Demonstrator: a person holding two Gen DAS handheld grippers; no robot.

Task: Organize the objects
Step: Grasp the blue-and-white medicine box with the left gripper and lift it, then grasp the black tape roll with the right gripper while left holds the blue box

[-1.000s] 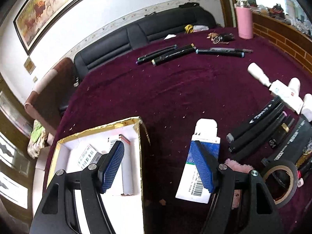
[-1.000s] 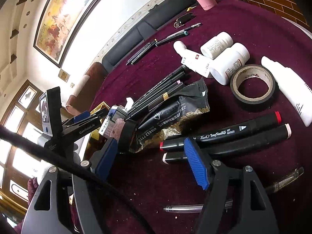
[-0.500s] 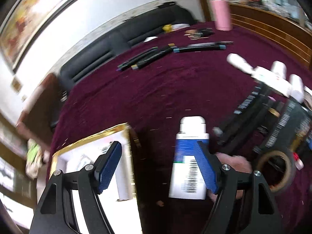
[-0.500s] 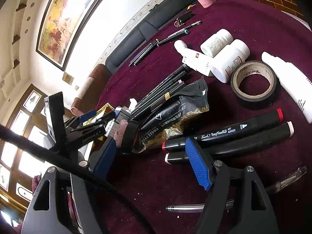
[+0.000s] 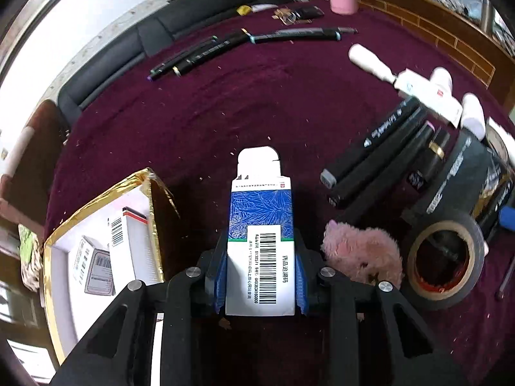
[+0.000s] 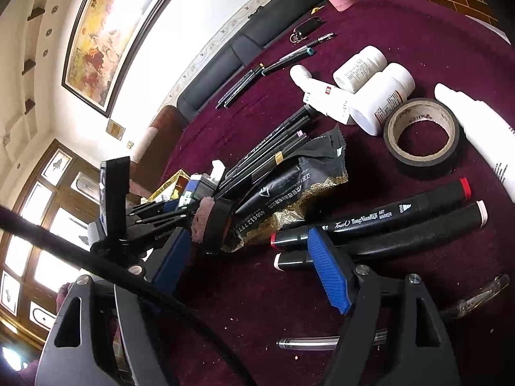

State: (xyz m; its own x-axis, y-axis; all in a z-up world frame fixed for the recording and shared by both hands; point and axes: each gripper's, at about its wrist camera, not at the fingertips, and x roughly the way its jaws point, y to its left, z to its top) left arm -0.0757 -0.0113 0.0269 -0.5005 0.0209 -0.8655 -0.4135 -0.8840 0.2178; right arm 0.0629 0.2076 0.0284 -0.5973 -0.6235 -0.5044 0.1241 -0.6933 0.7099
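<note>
A blue and white medicine box (image 5: 260, 225) with a barcode lies on the dark red tablecloth, its white flap pointing away. My left gripper (image 5: 260, 257) points steeply down over the box's near end. Its jaws are closing, and the blue pads (image 5: 220, 276) press on the box's two long sides. The right wrist view shows the left gripper (image 6: 154, 222) at the left, with the box (image 6: 193, 189) in it. My right gripper (image 6: 248, 262) stands open just above the cloth with nothing between its fingers. Its right pad (image 6: 325, 267) overlaps two black markers (image 6: 370, 222).
A gold-rimmed white box (image 5: 96, 199) holding small cartons sits left of the medicine box. To the right lie a pink fluffy item (image 5: 363, 254), a black tape roll (image 5: 444, 260), black markers (image 5: 379, 157) and a black packet (image 6: 289, 193). White bottles (image 6: 383, 103) and another tape roll (image 6: 421, 135) lie farther off.
The left gripper shifted from straddling the gold box's edge to over the medicine box, dipped down, and its jaws closed onto the box's sides. The right gripper stayed put.
</note>
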